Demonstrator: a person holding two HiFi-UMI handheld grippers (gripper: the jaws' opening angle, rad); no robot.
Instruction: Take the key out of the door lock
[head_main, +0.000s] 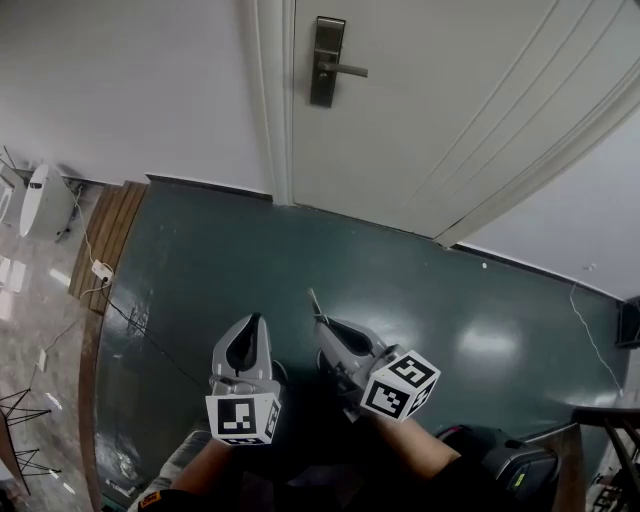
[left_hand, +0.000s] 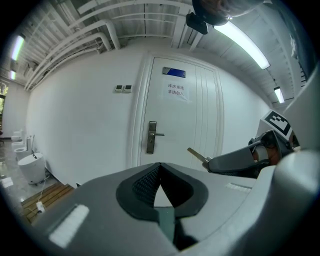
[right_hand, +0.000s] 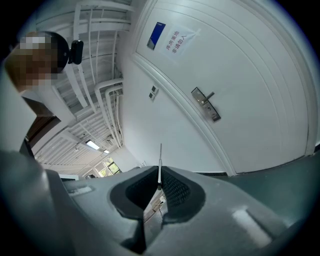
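My left tool (head_main: 252, 325) is down low over the dark green floor (head_main: 230, 260). Its two jaws are pressed together and there is nothing between them. It has no job to do with the key right now.

Just beside it is my right tool (head_main: 325, 330). Its jaws are closed tight on the key (head_main: 314, 304). The thin metal part of the key sticks out past the tips. It is long and flat, and it points away from me, toward the white door (head_main: 450, 110).

So I think the key is out already. The door lock (head_main: 326, 62) is far ahead of both tools, up on the door, almost straight in front of the key's tip. The key and the lock are well apart, with lots of floor between them. I cannot see a key in the lock from here; it is too small to be sure.
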